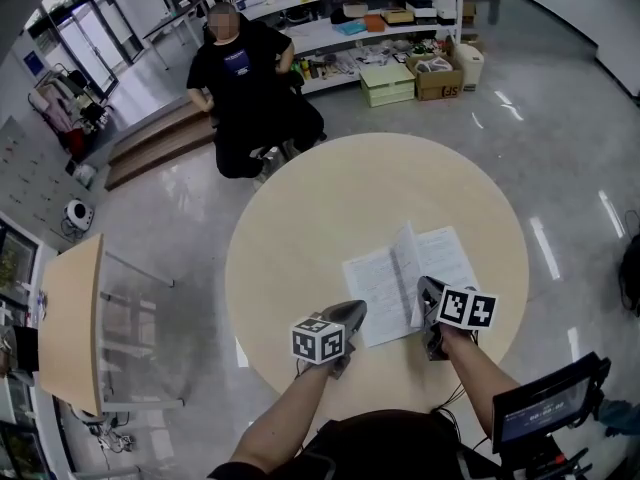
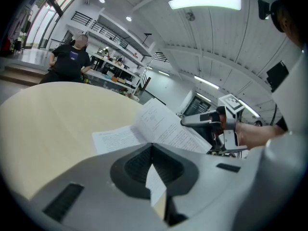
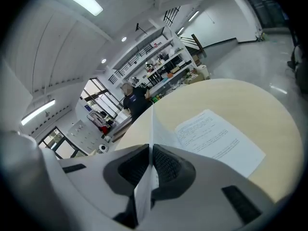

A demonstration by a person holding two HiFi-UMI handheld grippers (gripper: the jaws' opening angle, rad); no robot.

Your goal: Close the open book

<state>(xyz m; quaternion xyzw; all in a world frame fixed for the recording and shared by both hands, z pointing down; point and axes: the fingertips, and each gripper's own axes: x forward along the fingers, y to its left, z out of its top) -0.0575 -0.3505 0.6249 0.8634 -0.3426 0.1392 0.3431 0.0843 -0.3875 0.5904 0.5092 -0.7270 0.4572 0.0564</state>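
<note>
- Beige round table (image 1: 290, 238) carries one open book (image 1: 385, 283), lying toward 5 o'clock on it; the print is too small to read.
- Two grippers: the left gripper (image 1: 350, 315) is pinched tight on the book's near left edge, and the right gripper (image 1: 428, 290) is clamped on one lifted page (image 2: 166, 126).
- Both pinched edges vanish between the jaws.
- One person (image 1: 250, 78) sits beyond the table at 11 o'clock.

Open book (image 1: 392, 280) on round table (image 1: 300, 218), right gripper (image 1: 427, 288) at raised page
</note>
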